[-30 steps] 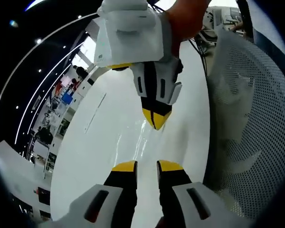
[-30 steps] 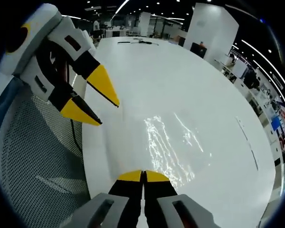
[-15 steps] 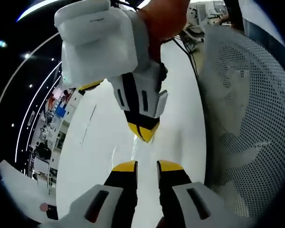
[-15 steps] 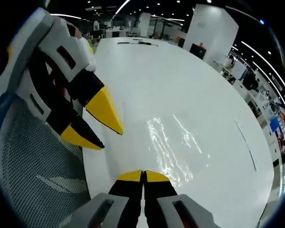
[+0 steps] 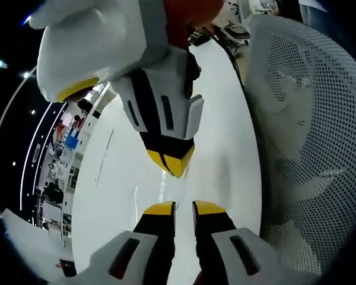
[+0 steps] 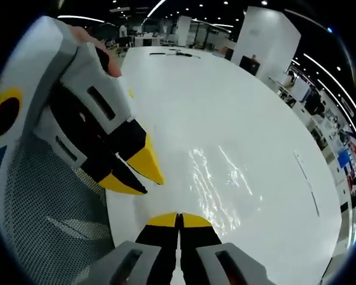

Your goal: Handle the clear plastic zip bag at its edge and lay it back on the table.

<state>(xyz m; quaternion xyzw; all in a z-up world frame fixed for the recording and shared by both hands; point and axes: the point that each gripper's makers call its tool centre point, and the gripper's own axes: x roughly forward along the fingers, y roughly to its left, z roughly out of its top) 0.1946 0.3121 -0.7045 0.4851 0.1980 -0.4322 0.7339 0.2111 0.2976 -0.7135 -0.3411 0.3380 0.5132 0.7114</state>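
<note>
The clear plastic zip bag lies flat on the white table, showing mostly as glints; a faint shine marks the bag in the left gripper view. My right gripper is shut, and the bag's near edge runs up to its tips and seems pinched there. From above, the right gripper hangs close in front of the left one. My left gripper is open with nothing between its jaws. In the right gripper view the left gripper comes in from the left, just short of the bag's edge.
A white mesh chair back stands against the table edge, and the same chair sits beside the right gripper. A thin dark line and some cables lie farther out on the table.
My left gripper has moved in close to the right gripper's tips and the bag's near edge. The right gripper and the bag have stayed where they were.
</note>
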